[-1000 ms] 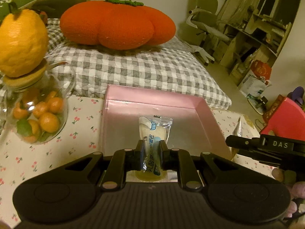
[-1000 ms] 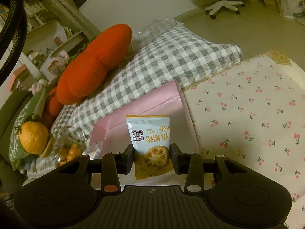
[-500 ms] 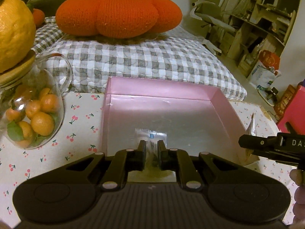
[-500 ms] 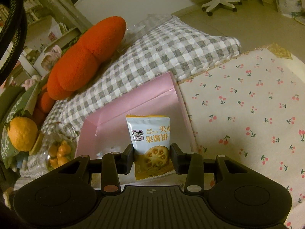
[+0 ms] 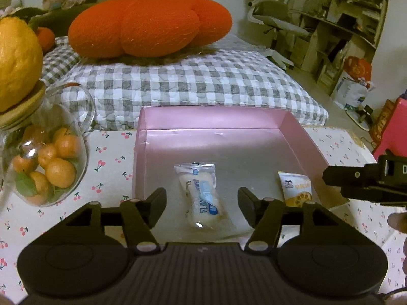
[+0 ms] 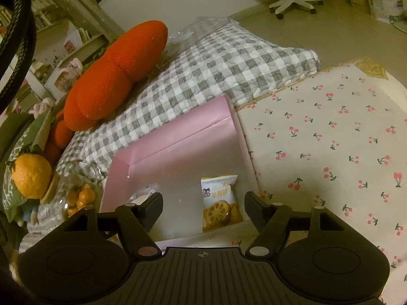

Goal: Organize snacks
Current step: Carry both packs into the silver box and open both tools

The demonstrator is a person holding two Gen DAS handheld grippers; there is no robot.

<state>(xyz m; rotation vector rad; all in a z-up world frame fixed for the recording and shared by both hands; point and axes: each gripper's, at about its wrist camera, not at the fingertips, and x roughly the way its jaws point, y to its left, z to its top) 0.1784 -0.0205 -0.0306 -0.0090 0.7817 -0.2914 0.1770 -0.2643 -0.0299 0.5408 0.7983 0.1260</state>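
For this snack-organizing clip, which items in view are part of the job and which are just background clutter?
Part of the job:
- pink box
- white wrapped snack, lying in the box
- biscuit packet, lying in the box
- left gripper and right gripper, jaws opening, nothing pressed between them

Just lying about:
- glass jar of small oranges
- orange pumpkin cushion
- checked quilt
- office chair

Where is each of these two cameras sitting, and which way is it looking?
Left wrist: on the left gripper, looking down into the pink box; jaws opening over the white snack packet; a fingertip and the right gripper's side show.
Right wrist: on the right gripper, jaws opening over the biscuit packet.
Shared: box, both packets, orange cushion, fruit jar.
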